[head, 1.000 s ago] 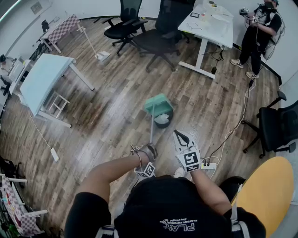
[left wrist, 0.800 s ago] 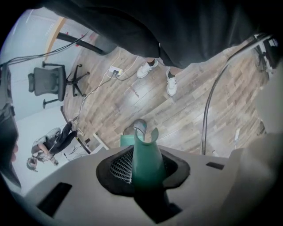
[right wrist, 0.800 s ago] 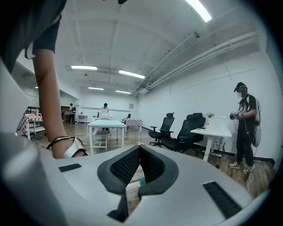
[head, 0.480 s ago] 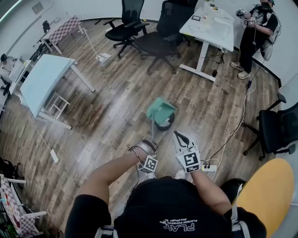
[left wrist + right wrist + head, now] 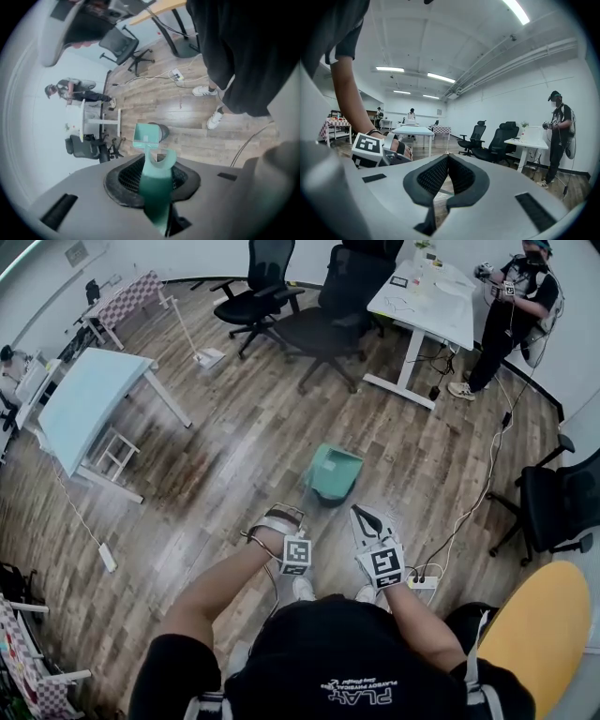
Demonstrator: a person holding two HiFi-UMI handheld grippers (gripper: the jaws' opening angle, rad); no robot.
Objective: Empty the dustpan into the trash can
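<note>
The teal dustpan hangs tipped over the dark round trash can on the wood floor and hides most of its opening. My left gripper is shut on the dustpan's long teal handle. Its jaws have just closed a little further, with the handle between them. In the left gripper view the pan sits in front of the trash can. My right gripper is held beside the left one, near the can, shut with nothing in it.
Black office chairs and a white desk stand beyond the can. A light blue table is at the left, a mop behind it. A person stands at the far right. A power strip and cables lie by my feet.
The left hand has risen, shifted left and rolled, turning the dustpan over the can. The pan now covers the opening where white rubbish showed before. The right gripper shifted slightly.
</note>
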